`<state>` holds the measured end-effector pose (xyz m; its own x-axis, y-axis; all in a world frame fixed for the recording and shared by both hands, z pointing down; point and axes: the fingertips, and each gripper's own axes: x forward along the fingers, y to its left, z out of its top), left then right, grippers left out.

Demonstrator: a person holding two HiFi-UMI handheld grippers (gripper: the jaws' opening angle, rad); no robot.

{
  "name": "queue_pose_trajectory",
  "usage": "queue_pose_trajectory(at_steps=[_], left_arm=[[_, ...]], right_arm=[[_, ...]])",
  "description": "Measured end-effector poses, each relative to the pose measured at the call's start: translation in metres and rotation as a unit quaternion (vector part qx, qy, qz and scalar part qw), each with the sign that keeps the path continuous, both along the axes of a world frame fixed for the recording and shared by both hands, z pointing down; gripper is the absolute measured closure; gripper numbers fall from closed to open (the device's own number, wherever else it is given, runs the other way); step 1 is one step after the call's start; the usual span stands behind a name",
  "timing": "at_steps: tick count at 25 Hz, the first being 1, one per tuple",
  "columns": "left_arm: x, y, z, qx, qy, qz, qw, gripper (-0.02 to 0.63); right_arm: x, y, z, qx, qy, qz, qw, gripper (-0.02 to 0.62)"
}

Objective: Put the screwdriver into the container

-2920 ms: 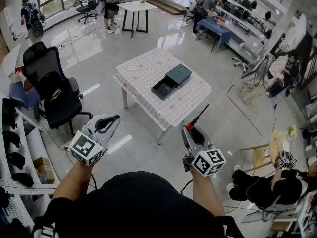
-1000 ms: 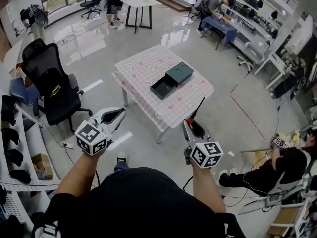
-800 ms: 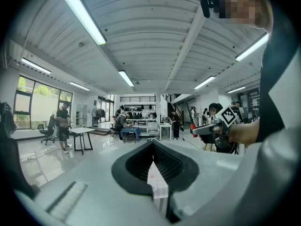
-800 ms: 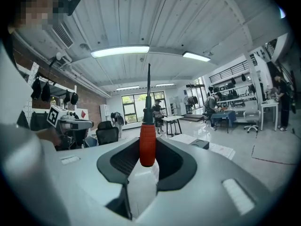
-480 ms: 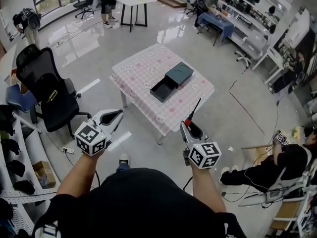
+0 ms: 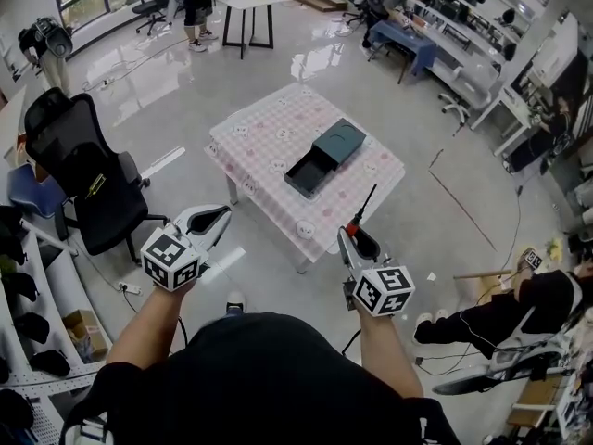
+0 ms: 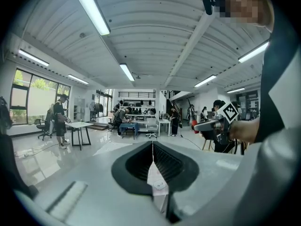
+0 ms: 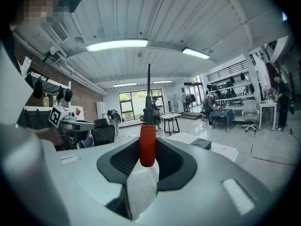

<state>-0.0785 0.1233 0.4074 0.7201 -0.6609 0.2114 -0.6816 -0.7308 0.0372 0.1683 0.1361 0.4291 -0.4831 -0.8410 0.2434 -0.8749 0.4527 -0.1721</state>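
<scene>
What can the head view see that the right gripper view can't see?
Only the head view looks down into the container's open inside. Only the right gripper view shows the ceiling lights and the right claw squeezing the red handle up close. Both show the screwdriver, the pink table and the left claw.

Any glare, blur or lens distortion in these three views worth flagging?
Head view: sharp, mild fisheye bend, bright reflections on the glossy floor. Left gripper view: strong fisheye with dark corners, ceiling light strips blown out. Right gripper view: same dark corners, screwdriver handle in focus.
</scene>
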Motion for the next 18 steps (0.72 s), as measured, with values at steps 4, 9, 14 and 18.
queue_pose_trajectory(at_steps=[4,9,14,18], left_arm=[[-0.01,-0.015,0.001,-0.003,-0.001,0.004,1.0,0.601],[-0.026,-0.038,0.004,-0.006,-0.002,0.009,0.9999,0.601],[-0.039,-0.061,0.001,-0.007,-0.003,0.012,0.9999,0.601],[-0.052,-0.078,0.0,-0.006,0.001,0.018,0.9998,0.6]], right_arm=[[-0.008,-0.014,0.0,-0.003,0.003,0.006,1.0,0.46],[-0.024,-0.033,0.001,-0.005,0.003,0.009,1.0,0.46],[-0.042,-0.05,-0.005,-0.003,0.011,0.008,1.0,0.46],[-0.056,-0.063,-0.006,-0.001,0.015,0.013,1.0,0.46]])
